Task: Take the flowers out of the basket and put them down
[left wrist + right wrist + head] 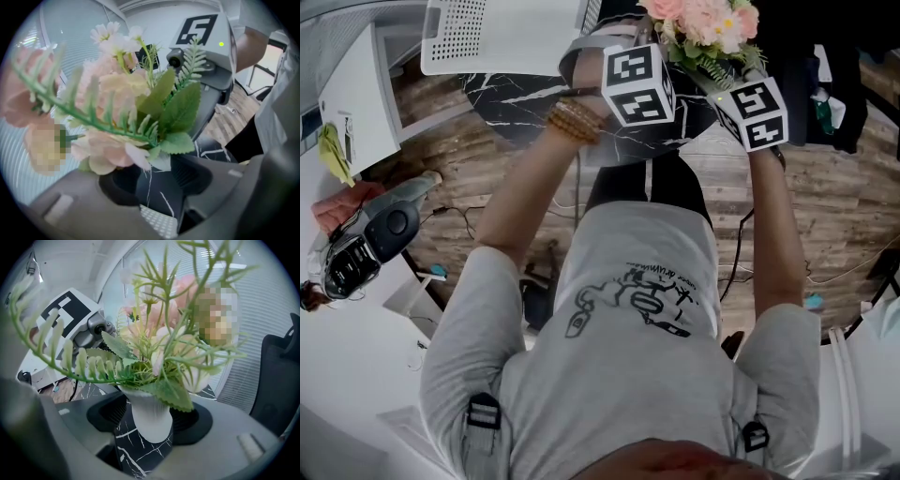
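Note:
A bunch of pink and cream flowers with green fern leaves (708, 23) stands in a small white ribbed vase (151, 420). My right gripper (150, 423) is shut on that vase, one pad at each side, and holds it just above the black marble table (525, 103). My left gripper (157, 187) is close beside it with its jaws open. Only the table and a white perforated surface show between the left jaws, with petals (112, 154) hanging over them. Both marker cubes, left (637, 84) and right (755, 112), show in the head view. The white perforated basket (502, 33) sits at the table's far left.
White furniture (356, 103) stands at the left, and a dark hand-held appliance (380, 234) lies beside it. Cables trail over the wooden floor (844, 216). A black chair (276, 376) stands at the right. Window blinds are behind the flowers.

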Available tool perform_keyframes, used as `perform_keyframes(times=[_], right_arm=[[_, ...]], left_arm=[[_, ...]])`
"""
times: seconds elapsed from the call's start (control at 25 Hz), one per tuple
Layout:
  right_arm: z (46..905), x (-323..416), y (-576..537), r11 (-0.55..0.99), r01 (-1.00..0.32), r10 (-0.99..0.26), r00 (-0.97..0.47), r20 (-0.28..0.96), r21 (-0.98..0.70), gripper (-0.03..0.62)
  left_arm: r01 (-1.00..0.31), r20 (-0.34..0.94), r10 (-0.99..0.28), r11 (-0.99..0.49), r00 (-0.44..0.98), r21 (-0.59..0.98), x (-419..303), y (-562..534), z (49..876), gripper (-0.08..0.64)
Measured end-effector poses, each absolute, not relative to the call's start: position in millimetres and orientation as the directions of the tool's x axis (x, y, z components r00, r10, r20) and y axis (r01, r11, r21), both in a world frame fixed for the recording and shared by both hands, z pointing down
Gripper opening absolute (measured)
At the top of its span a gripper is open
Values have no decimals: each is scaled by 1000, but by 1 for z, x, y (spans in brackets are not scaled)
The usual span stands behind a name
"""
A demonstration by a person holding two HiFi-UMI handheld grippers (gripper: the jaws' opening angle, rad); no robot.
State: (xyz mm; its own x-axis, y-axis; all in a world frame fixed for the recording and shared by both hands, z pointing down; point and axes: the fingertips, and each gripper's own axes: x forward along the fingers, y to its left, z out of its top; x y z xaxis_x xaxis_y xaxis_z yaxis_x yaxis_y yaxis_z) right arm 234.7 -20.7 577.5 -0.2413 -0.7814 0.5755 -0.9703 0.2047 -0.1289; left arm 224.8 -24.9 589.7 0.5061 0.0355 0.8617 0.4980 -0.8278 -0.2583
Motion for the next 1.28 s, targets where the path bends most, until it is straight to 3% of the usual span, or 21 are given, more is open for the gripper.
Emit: perform_keyframes(times=[0.84, 1.28], right_arm=[[574, 238, -12, 173, -980, -790, -198, 580, -99, 311], [531, 236, 21, 122, -987, -794, -163, 585, -109, 304]], left_arm=[[469, 859, 19, -844, 511, -261, 218, -26, 584, 215], [323, 781, 85, -934, 619, -154, 192, -9, 525, 201]])
